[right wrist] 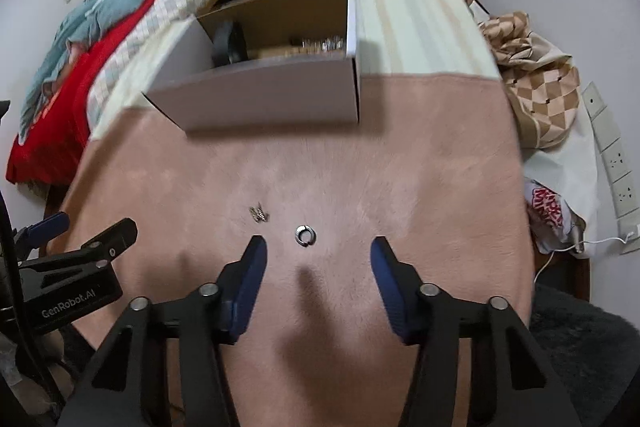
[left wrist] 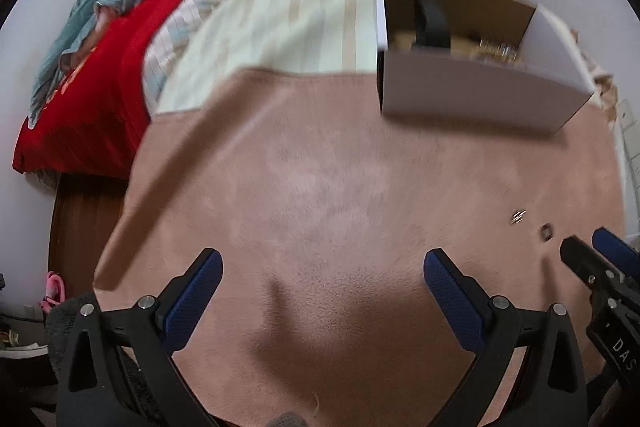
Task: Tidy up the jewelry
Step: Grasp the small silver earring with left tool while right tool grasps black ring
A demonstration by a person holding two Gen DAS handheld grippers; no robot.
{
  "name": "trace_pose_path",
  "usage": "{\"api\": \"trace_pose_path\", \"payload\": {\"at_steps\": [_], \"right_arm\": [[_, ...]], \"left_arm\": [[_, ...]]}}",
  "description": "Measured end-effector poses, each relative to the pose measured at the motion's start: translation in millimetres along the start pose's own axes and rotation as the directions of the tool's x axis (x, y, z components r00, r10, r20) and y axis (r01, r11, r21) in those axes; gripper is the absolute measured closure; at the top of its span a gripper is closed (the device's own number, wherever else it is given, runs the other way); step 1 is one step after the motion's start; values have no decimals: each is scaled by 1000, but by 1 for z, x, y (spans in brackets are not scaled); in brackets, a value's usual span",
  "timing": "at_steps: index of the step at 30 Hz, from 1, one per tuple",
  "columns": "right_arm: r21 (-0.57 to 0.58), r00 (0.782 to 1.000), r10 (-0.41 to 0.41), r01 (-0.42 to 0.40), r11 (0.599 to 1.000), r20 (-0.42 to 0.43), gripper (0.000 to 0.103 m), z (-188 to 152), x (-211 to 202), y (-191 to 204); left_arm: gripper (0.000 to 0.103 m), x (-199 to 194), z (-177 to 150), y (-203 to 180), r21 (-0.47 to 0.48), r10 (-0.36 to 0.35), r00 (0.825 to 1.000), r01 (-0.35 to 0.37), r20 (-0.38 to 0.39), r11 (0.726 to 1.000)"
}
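Inside white box (right wrist: 264, 91): dark roll (right wrist: 230, 45).

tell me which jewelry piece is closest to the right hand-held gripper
The silver ring, lying just ahead of the open right hand-held gripper; the small earrings sit farther left.

My left gripper (left wrist: 322, 269) hangs low with its jaws spread wide, the blue pads (left wrist: 450, 291) well apart and nothing between them, both fingers pointing toward twelve o'clock. My right gripper (right wrist: 318, 257) is likewise open, at a narrower spread, its fingers also aimed at twelve o'clock and tilted downward. From the left wrist the right one shows at about four o'clock, and from the right wrist the left one sits at about eight o'clock, the two close side by side.
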State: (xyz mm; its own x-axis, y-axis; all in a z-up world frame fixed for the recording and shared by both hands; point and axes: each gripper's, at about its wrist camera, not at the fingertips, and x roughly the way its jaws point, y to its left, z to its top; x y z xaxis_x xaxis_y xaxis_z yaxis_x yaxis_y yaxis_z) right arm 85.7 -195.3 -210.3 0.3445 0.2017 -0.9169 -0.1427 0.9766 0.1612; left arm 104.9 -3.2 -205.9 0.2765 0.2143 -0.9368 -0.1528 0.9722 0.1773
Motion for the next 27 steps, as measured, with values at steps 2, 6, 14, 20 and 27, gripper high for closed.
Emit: {"api": "trace_pose_path", "payload": {"at_steps": [2,6,14,20,27], "right_arm": [[-9,1000,-8,8,1000,5,53,-4,8,2],[-32,1000,-20,20,999,2,62,-4,20,9],[-97,997,-72,76,992,38,92,-3,22,17],[39,995,-57,54,998,78,94,0,-3,-20],[107,995,-61,53,993,81,103,5,-10,-49]], "left_arm": [[0,8,-2,-1,7,4,1000,-4,-18,1000],[0,14,-5,1,8,4,1000,-3,-31,1000],[0,14,-1,-2,9,-2,999,3,-33,1000],[1,0,7,-26,36,-90,996,89,7,995],[4,-1,10,-76,84,-219,976,220,-23,972]]}}
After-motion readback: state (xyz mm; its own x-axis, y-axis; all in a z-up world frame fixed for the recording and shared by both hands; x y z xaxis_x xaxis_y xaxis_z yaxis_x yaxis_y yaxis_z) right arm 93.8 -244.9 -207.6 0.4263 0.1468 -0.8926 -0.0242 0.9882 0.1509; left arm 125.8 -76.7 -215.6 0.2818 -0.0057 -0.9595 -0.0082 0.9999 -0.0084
